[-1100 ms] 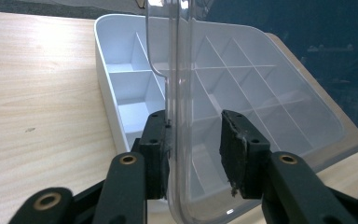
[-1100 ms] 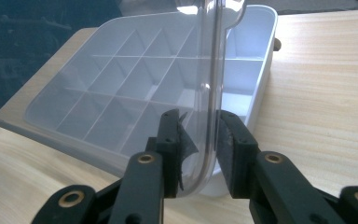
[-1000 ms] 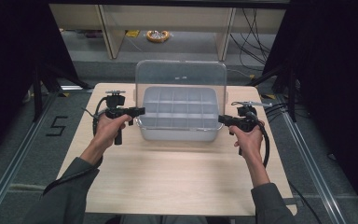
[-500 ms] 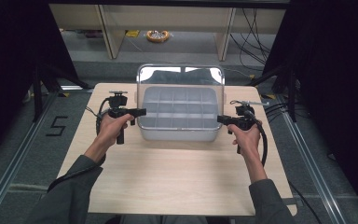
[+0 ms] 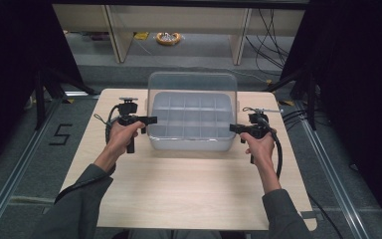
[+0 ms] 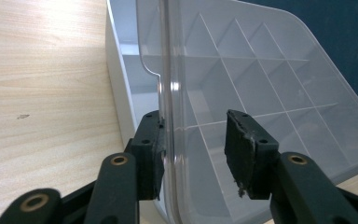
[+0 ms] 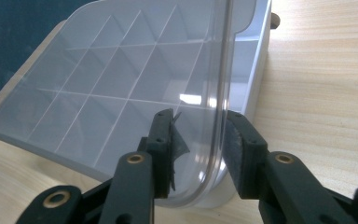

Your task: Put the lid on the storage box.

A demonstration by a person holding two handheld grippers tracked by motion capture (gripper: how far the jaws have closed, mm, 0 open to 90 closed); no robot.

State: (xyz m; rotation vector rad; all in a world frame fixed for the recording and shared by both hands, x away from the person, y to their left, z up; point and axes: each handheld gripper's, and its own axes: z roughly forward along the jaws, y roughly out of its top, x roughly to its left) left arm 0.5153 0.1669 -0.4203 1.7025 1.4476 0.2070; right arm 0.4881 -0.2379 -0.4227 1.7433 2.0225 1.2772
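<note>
Lid: clear plastic lid of the organiser box, standing raised at the back of the box, near upright and tilted slightly away from the person; its two side edges run between the jaws of both grippers.
Left gripper: left gripper, held by the person's left hand at the box's left side; in the left gripper view its jaws stand apart around the lid edge, one pad touching or just beside the edge, the other clear of it.
Right gripper: right gripper, at the box's right side; in the right gripper view the lid edge lies just beside one pad, with a gap at the other.
Just changed: a second ago the lid leaned lower over the box; now it stands higher, and both sets of jaws have just been opening with the lid edge between them.
Meaning: opening the box looks close to done; the lid seems to be being let go to stand on its hinge.
Box: pale grey box with a grid of empty compartments, on the wooden table, toward its far half.
Writing: black number 5 marked on the floor left of the table; no brand or label is readable on the box.
Beyond: pale shelving legs and a yellow-orange object on the floor.
</note>
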